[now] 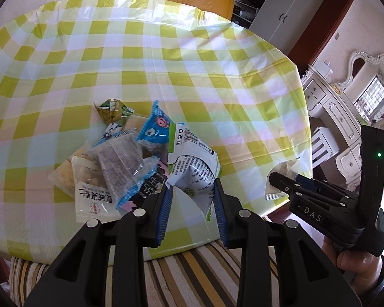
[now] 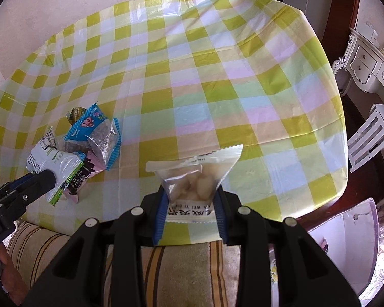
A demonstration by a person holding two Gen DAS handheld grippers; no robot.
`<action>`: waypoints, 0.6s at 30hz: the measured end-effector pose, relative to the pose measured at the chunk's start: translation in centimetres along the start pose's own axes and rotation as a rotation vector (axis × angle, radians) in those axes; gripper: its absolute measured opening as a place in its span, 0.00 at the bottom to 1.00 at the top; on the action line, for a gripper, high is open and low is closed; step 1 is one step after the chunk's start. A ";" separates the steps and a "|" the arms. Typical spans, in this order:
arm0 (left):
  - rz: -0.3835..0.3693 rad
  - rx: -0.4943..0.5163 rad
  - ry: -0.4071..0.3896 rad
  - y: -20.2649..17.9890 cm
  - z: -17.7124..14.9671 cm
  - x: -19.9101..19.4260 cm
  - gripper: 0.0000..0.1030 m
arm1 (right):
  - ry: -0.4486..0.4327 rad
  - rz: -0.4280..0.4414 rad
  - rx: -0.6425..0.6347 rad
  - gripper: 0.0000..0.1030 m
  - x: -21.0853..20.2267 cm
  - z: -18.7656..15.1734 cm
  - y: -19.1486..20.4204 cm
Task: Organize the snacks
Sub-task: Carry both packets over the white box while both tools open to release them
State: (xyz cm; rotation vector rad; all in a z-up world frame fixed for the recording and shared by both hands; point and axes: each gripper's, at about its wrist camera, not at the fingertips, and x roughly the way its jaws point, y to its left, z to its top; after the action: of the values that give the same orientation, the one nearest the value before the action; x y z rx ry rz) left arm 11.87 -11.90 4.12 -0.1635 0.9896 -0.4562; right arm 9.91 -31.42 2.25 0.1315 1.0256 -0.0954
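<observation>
Two packets are being carried at once. Left wrist view: the left gripper is clenching a white-and-green snack packet at lower centre; it should settle beside the snack pile on the bench. Right wrist view: the right gripper is gripping a clear snack packet at centre, best lowered gently near the pile.

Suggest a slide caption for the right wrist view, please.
Right claw grips a clear snack packet above the checked tablecloth.
</observation>
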 end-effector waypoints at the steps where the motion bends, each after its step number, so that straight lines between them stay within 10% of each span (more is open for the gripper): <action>1: -0.005 0.011 0.007 -0.5 -0.1 0.2 0.30 | 0.001 -0.007 0.002 0.32 -0.1 -0.2 -0.4; 18: -0.136 0.245 0.136 -11.8 -1.9 4.1 0.30 | 0.017 -0.142 0.190 0.32 -1.9 -4.3 -12.6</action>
State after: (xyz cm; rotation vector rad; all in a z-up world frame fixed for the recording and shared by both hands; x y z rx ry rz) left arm 8.66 -24.15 3.92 0.0217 1.0500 -0.7167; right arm 3.51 -43.20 0.82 0.2329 1.0410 -0.3214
